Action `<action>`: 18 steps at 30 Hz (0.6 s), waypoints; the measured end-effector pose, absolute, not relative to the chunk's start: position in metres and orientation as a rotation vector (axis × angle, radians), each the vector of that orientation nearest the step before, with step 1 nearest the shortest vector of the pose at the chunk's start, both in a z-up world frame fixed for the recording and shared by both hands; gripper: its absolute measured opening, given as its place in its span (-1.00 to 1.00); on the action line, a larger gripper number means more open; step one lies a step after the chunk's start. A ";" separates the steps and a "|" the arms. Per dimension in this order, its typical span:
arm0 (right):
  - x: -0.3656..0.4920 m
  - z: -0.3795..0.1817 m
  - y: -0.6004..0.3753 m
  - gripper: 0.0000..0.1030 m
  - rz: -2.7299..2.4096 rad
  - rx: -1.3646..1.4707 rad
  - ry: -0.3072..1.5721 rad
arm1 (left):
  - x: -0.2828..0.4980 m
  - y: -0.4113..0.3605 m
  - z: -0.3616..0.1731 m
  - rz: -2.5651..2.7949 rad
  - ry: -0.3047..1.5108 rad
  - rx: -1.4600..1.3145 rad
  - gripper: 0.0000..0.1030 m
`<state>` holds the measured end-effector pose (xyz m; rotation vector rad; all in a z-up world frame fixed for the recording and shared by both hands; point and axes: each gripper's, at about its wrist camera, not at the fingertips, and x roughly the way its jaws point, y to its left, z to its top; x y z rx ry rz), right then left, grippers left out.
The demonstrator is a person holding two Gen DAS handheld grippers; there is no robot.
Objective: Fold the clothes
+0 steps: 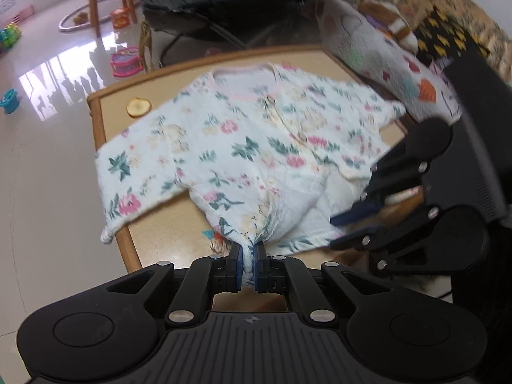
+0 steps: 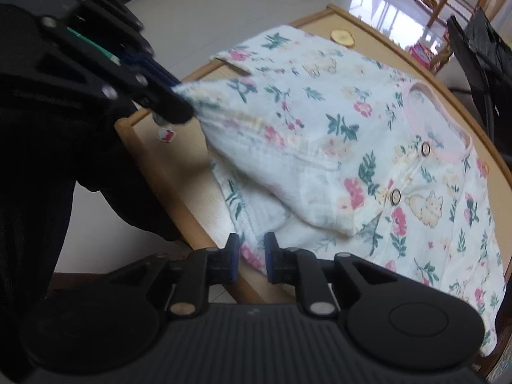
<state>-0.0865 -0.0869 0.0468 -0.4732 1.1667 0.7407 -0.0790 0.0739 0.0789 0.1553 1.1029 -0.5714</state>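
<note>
**Hem lifted on one side, the other corner not yet gripped**

A floral child's top (image 1: 243, 147) lies spread on the wooden tabletop (image 1: 96, 118), its pink neckline at 12 o'clock in the left wrist view and its hem toward 6. The left tongs (image 1: 248, 260) are clamped on a gathered pinch of the hem, which rises off the surface and pulls the cloth into a tent. In the right wrist view the same tongs come in from 10 o'clock, with the fabric drawn to a point at their tip.

The right tongs (image 2: 251, 257) stand slightly apart at 6 o'clock in their own view. The near hem edge shows in the gap between the pads, but they do not appear to press on it, so I read them as open rather than gripping.

A round yellowish slice (image 1: 138, 107) sits at the tabletop's far left corner, just clear of a sleeve.

The step in hand looks like the start of a bottom-to-top fold. The next move calls for the right tongs to close on their hem corner, level with the left pinch, so both sides travel together toward the neckline. Lifting on one grip alone would likely skew the fold.
</note>
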 end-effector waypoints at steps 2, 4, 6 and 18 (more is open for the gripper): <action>-0.091 0.050 -0.082 -0.67 0.776 -0.487 1.126 | -0.079 0.076 0.076 -0.566 1.112 0.150 -0.88; -0.093 0.052 -0.076 -0.67 0.789 -0.501 1.112 | -0.077 0.079 0.076 -0.556 1.114 0.140 -0.88; -0.094 0.054 -0.070 -0.67 0.801 -0.514 1.099 | -0.075 0.081 0.076 -0.551 1.115 0.131 -0.88; -0.069 0.025 -0.028 -0.68 0.822 -0.534 1.044 | -0.065 0.082 0.064 -0.545 1.154 0.138 -0.86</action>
